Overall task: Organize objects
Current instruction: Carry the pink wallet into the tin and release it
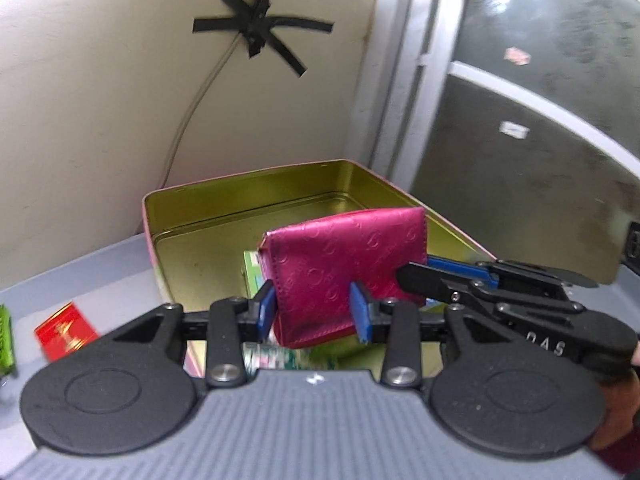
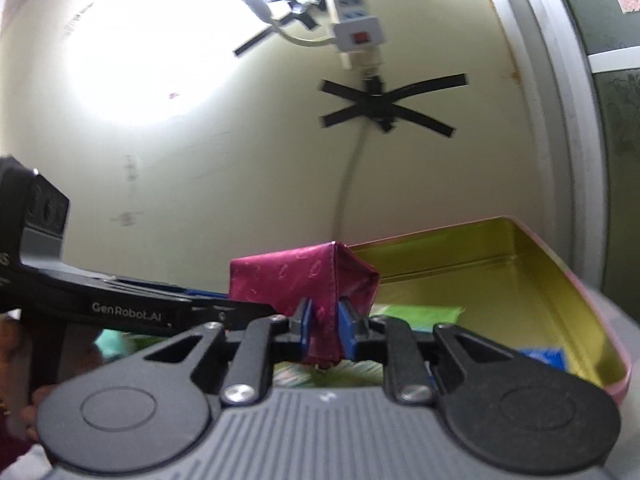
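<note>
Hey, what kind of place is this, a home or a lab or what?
Probably a corner of a home, not a lab. A power strip is taped to the painted wall with black tape, beside a stickered window, and a pink wallet hangs over an open tin.

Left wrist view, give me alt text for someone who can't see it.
A magenta embossed wallet is clamped between the left gripper's blue pads, with the right gripper gripping its right edge, above an open gold-lined tin box on a grey table. A red packet lies at left.
</note>
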The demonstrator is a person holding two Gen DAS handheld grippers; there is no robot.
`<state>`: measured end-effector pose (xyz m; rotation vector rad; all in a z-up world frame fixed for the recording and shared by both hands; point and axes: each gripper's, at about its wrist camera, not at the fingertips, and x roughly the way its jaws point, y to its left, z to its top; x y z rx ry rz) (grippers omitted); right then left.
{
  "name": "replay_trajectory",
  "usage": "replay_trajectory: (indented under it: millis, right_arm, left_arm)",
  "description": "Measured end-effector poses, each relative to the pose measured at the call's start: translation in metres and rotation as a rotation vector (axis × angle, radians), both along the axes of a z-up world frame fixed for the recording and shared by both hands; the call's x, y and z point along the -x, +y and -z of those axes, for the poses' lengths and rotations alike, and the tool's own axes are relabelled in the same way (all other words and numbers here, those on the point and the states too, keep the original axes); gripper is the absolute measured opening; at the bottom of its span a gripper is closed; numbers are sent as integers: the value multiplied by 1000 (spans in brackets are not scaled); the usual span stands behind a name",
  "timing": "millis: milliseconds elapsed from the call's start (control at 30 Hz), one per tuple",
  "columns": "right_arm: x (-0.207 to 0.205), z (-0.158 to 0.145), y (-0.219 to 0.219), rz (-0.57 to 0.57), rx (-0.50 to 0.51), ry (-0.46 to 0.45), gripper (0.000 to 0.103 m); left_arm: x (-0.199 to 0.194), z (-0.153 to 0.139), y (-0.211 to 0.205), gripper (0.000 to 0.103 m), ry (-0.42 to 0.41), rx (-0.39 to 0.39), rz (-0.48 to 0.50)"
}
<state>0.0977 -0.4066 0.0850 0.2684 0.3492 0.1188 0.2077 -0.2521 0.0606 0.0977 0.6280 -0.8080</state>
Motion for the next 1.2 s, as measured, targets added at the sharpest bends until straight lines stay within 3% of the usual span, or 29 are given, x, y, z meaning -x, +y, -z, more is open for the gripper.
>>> replay_trajectory:
  millis: [67,167,200,300,500,1067,1200]
  right_arm:
    - [-16,6,-10,49,39,22,16]
    - [-31,10,-14,253,188,61,23]
    - [-28,12,-18,288,187,52,24]
    - [-9,18,-30,272,80,15,25]
    - [13,31,-26,272,13,18,26]
    - [63,22,26,212,-73,20,34]
    - [69,23,45,185,-74,33,34]
  left_arm:
    - [-11,4,-20,43,14,-40,-25]
    - [-18,11,-39,51,18,-98,-86]
    - [-19,12,-39,51,24,-98,-91]
    - [-13,17,-34,51,32,-97,-90]
    - [11,16,-24,51,-14,-149,-127]
    - [81,16,38,55,-130,-205,-232]
    - [84,17,63,56,-94,-191,-260]
